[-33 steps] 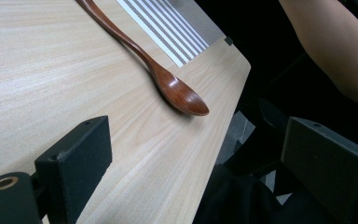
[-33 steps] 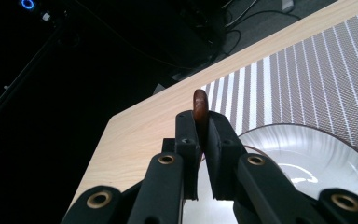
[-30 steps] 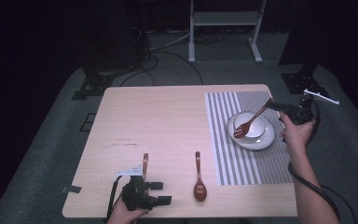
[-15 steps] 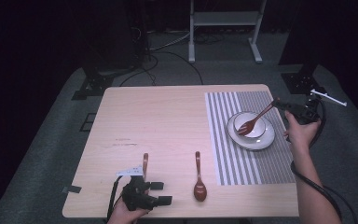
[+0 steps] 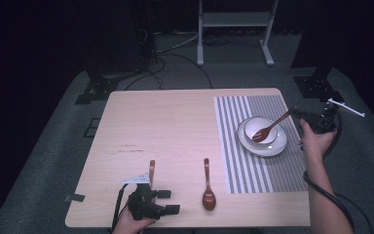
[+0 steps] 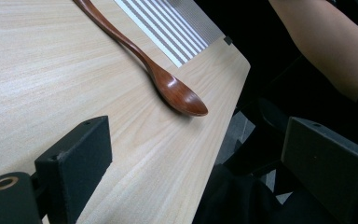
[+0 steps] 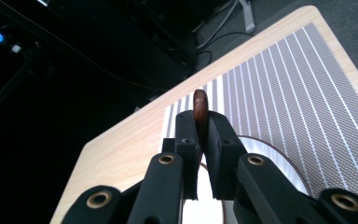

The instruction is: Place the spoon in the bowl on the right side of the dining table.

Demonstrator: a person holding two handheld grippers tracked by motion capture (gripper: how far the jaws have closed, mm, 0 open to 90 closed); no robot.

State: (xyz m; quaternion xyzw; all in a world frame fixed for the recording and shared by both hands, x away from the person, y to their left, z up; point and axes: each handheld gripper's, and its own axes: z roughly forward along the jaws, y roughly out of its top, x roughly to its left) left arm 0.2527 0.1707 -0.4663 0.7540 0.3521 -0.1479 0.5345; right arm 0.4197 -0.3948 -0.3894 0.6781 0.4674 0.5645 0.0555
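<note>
My right gripper (image 5: 297, 113) hovers at the table's right edge, shut on the handle of a brown wooden utensil (image 5: 271, 127). The utensil's head rests inside a white bowl (image 5: 251, 127) on a white plate (image 5: 278, 146). In the right gripper view the handle end (image 7: 200, 106) sticks up between the closed jaws of that gripper (image 7: 203, 135). My left gripper (image 5: 169, 202) lies at the front left edge, open and holding nothing. A brown wooden spoon (image 5: 207, 187) lies to its right. In the left gripper view the spoon (image 6: 168, 84) lies beyond the left gripper (image 6: 200, 163).
A grey and white striped placemat (image 5: 246, 170) covers the right part of the wooden table (image 5: 165, 126) under the plate. Another brown utensil handle (image 5: 151, 169) lies just beyond the left gripper. A person's forearm (image 5: 324, 195) runs along the right front corner.
The right gripper has drifted slightly right with the utensil, and its head has slid from the bowl's left rim toward the middle. The left gripper has kept still.
</note>
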